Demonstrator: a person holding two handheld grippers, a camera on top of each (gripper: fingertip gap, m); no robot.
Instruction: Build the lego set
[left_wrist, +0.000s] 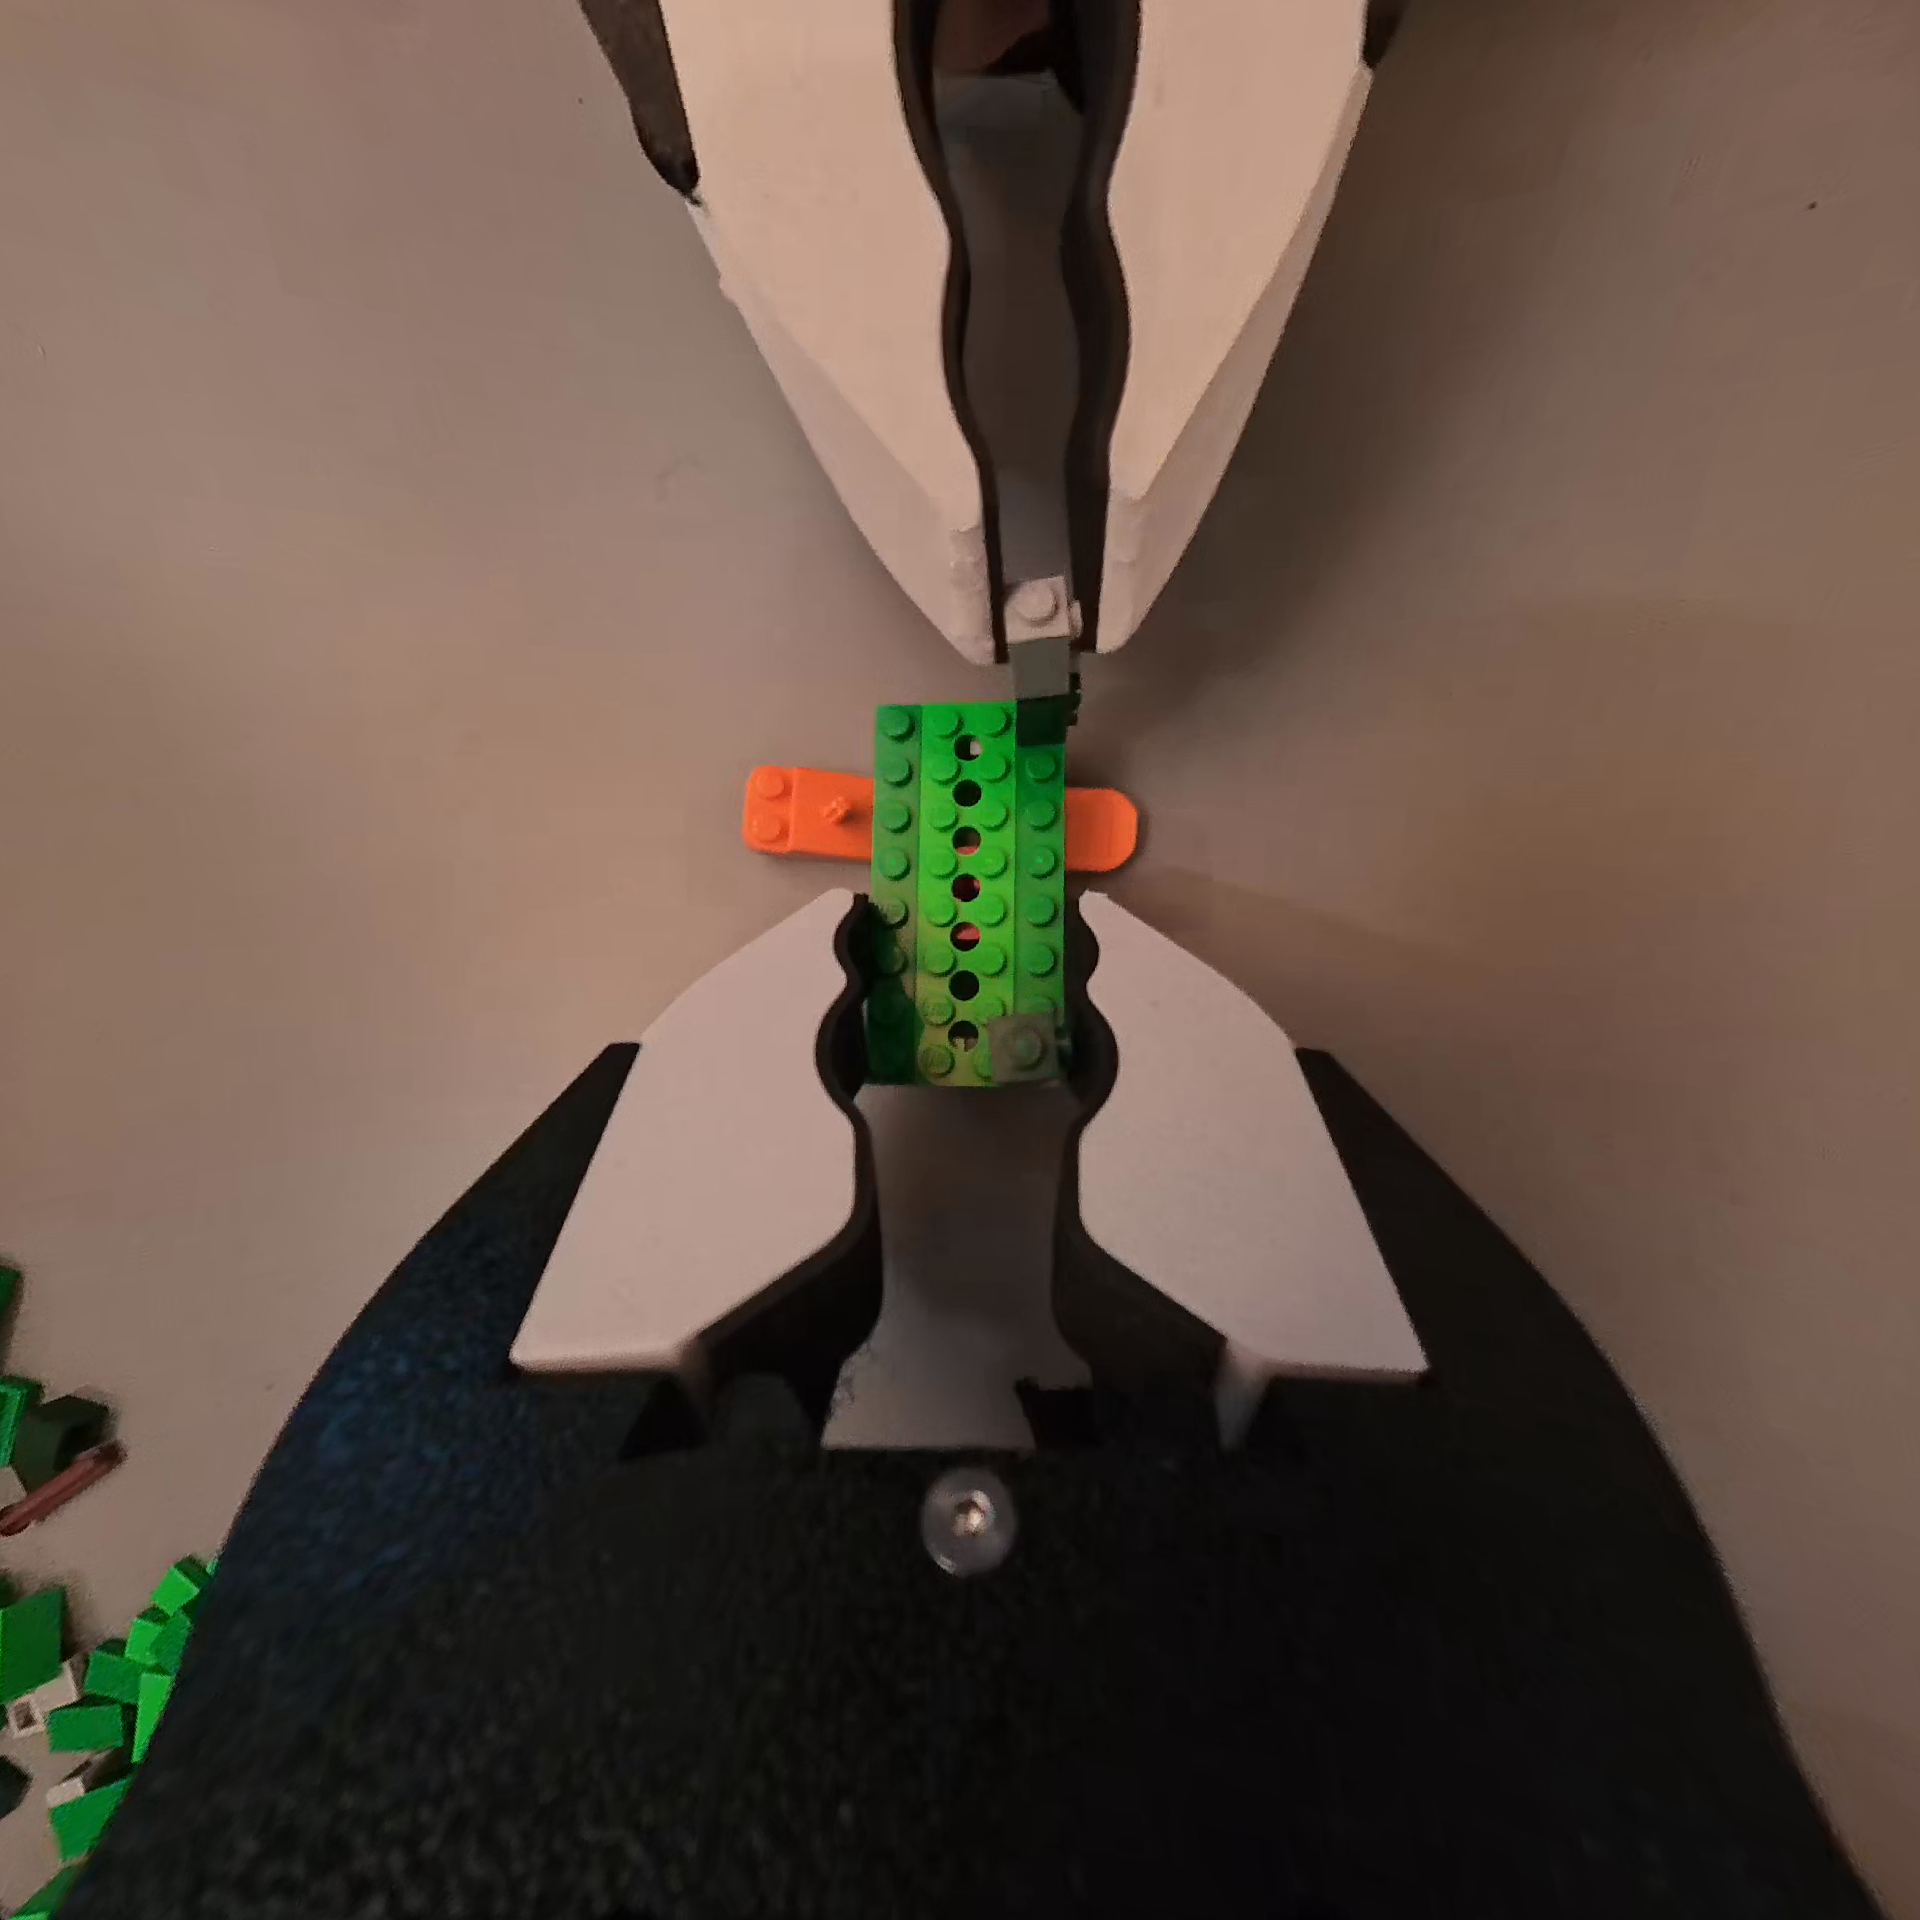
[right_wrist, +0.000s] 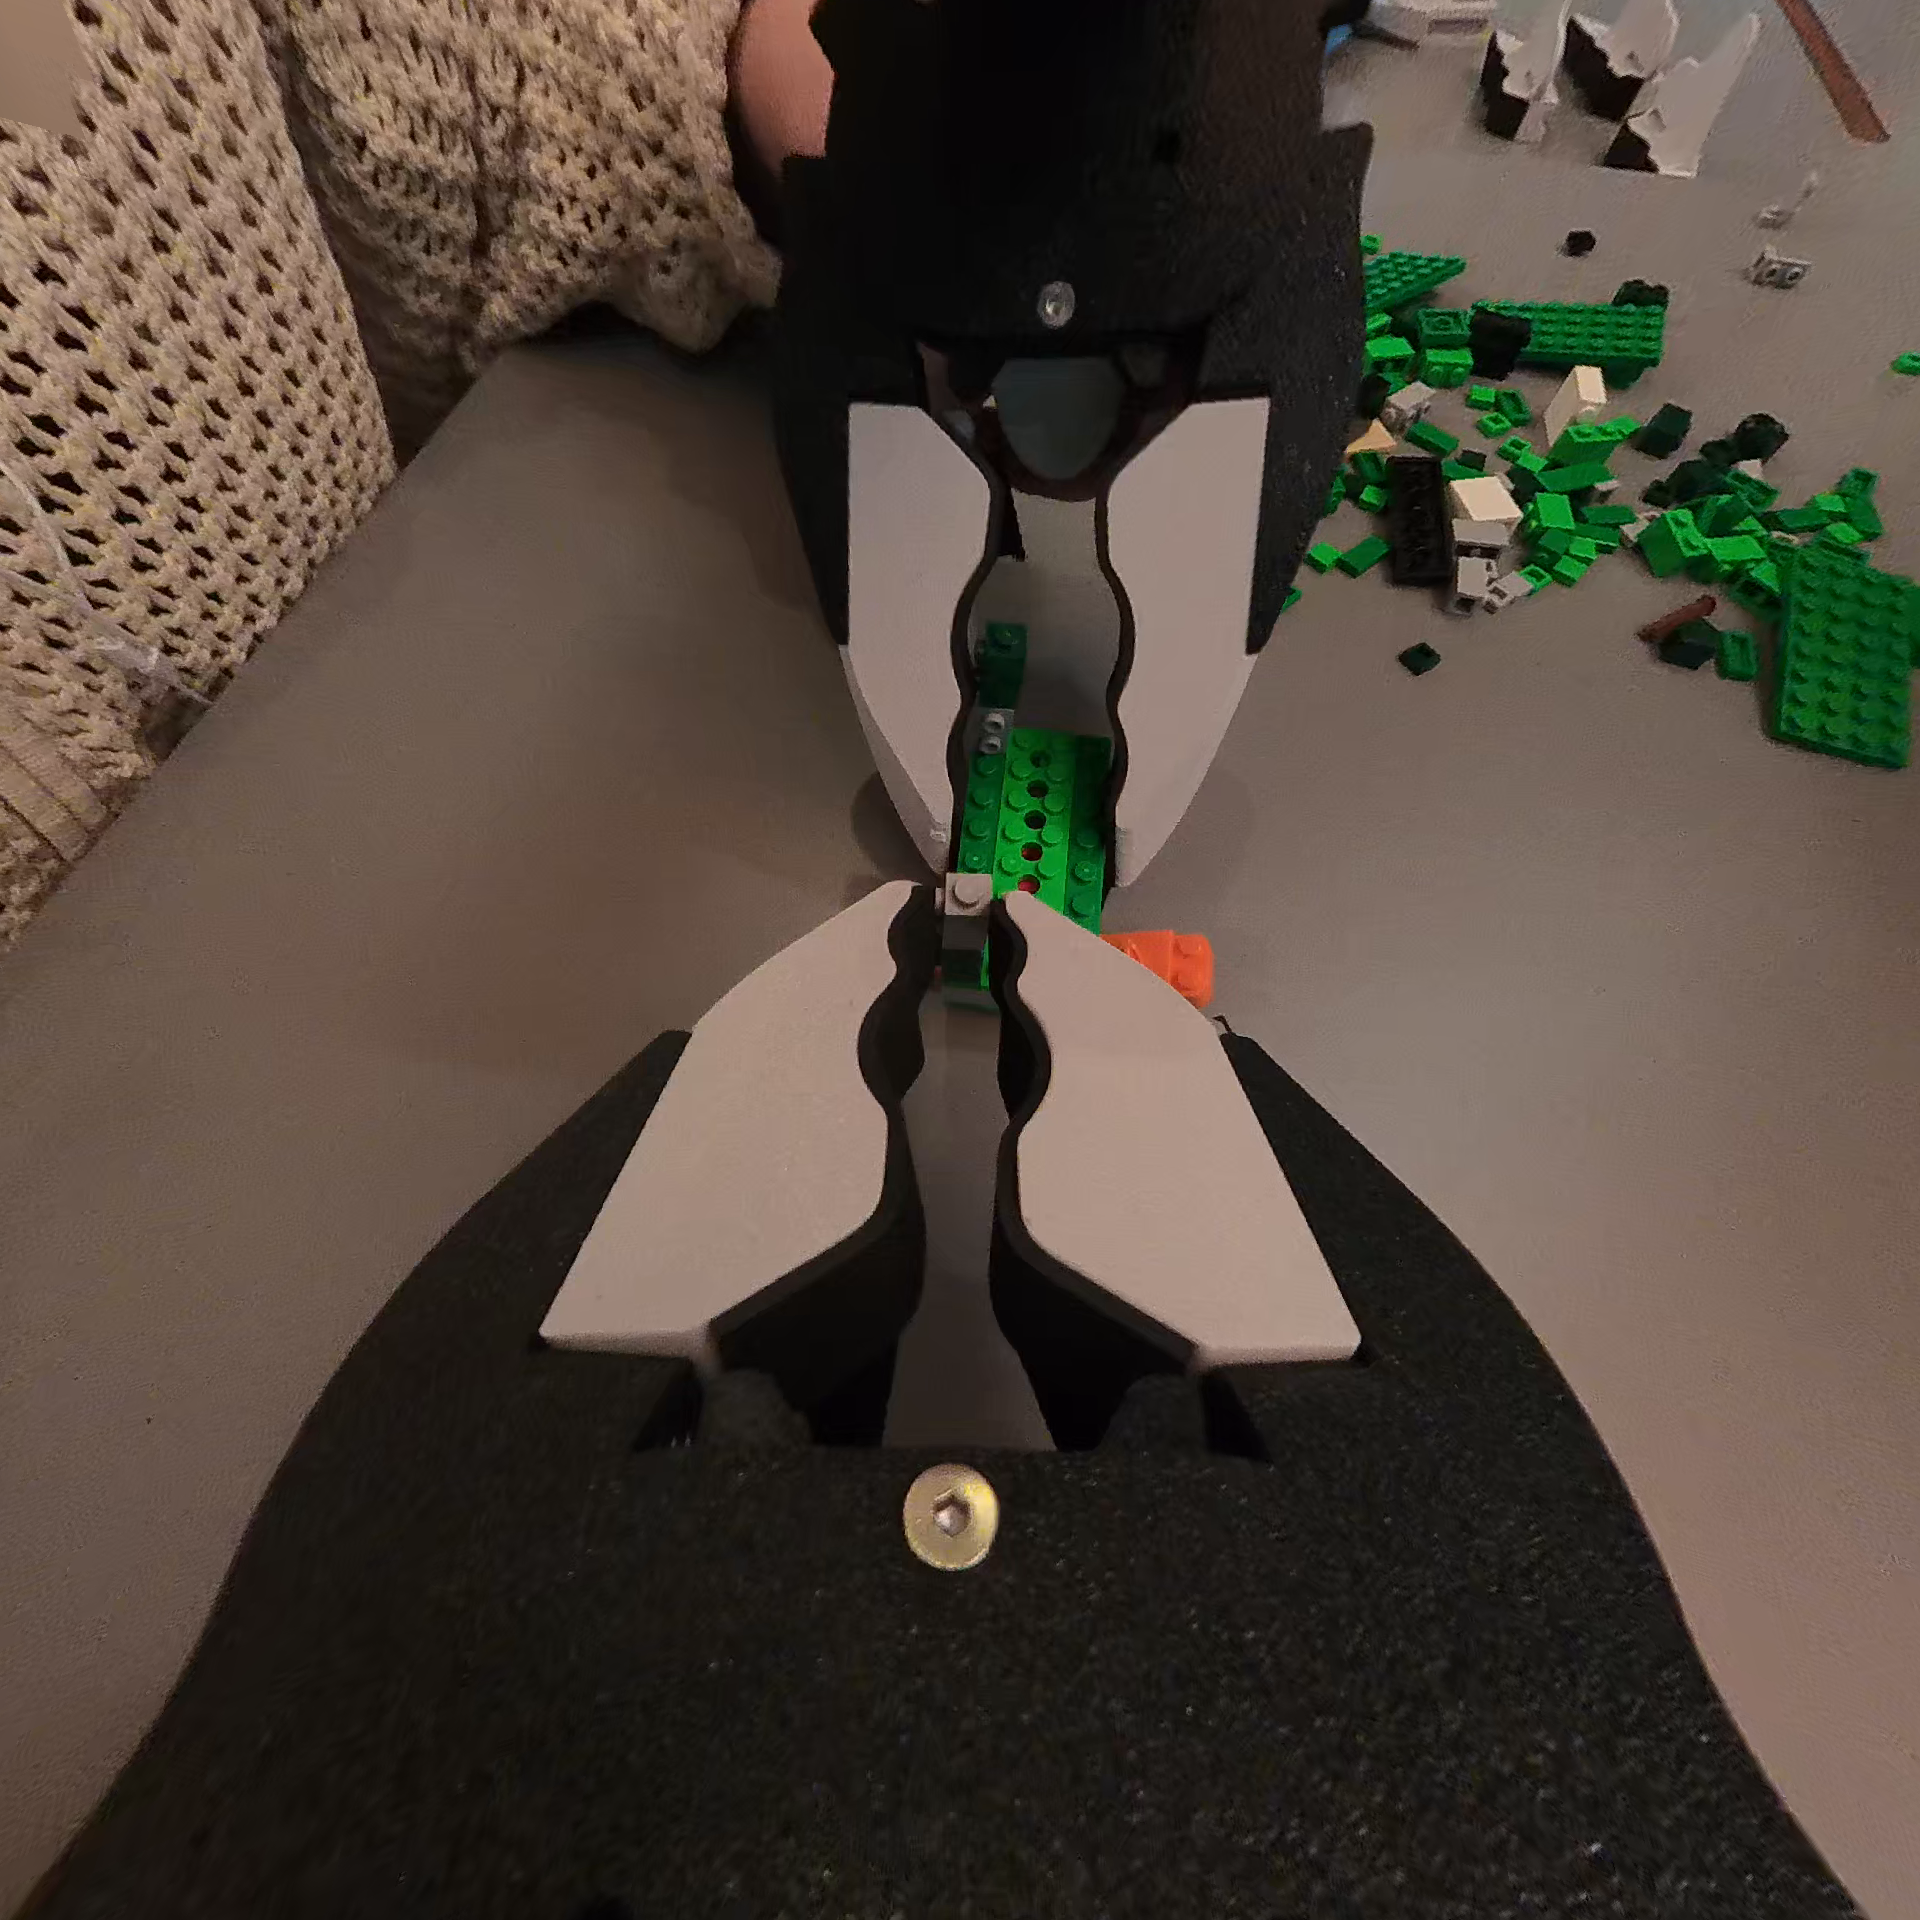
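- No box, tray or bin in either view; loose bricks (right_wrist: 1621, 499) lie in a heap straight on the grey desk (right_wrist: 520, 935), mostly green with some dark green, black and white, well apart from the work.
- Green plate (left_wrist: 966, 894): long, studded, a row of round holes down its middle, a small grey tile on one corner. It sits crosswise over an orange tool (left_wrist: 800, 821), whose ends stick out on both sides.
- Left gripper (left_wrist: 966, 935): jaws clenched on the plate's long sides at its near end.
- Right gripper (right_wrist: 961, 920): jaws clenched on a small grey brick (left_wrist: 1039, 623) stacked on a dark green one, at the plate's far corner; contact with the plate cannot be told.
- Knitted cream fabric (right_wrist: 208, 364) lies past the desk's edge.
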